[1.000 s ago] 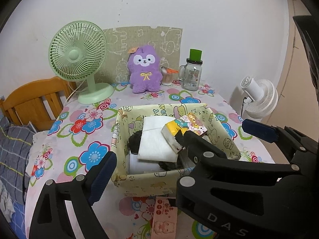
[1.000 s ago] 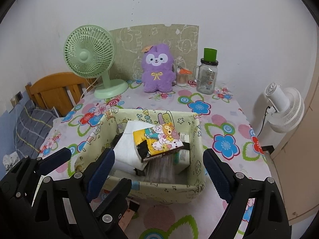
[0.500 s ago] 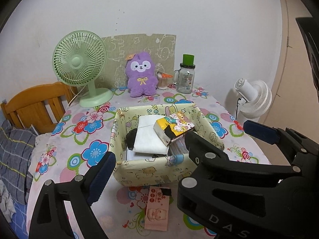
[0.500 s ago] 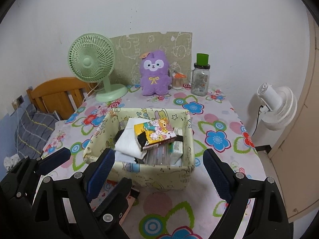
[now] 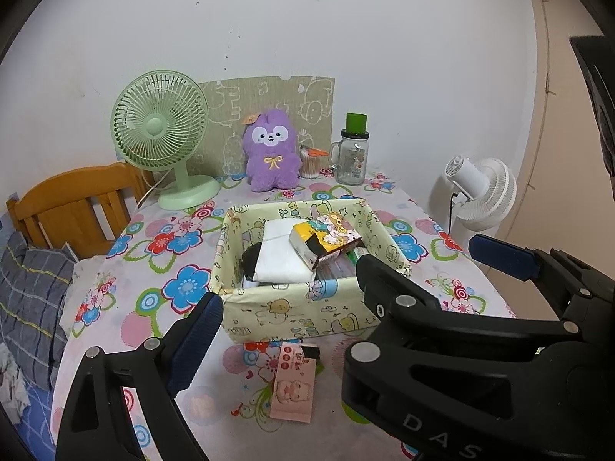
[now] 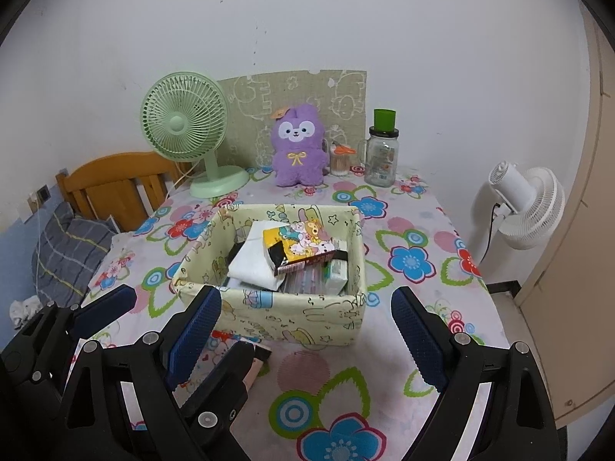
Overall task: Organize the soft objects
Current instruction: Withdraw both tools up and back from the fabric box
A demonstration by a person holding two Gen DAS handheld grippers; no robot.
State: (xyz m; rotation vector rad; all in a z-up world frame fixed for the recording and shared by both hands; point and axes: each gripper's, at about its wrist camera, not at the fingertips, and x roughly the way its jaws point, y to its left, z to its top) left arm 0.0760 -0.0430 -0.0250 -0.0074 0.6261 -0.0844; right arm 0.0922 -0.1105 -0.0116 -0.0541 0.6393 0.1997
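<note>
Smaller in view than a second ago, the fabric basket (image 5: 307,311) sits mid-frame on the floral counter (image 5: 153,292), packed with a white folded cloth (image 5: 278,257) and a yellow cartoon tissue pack (image 5: 326,238). Both my left gripper (image 6: 171,317) and right gripper (image 6: 307,330) hang wide-jawed, empty. "DAS" marks one arm.

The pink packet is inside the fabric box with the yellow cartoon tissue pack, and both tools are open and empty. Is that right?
Not quite. The pink packet lies on the tablecloth in front of the fabric box, not inside it, as the left wrist view shows. The yellow cartoon tissue pack is in the box, and the left tool and right tool are open and empty.
</note>
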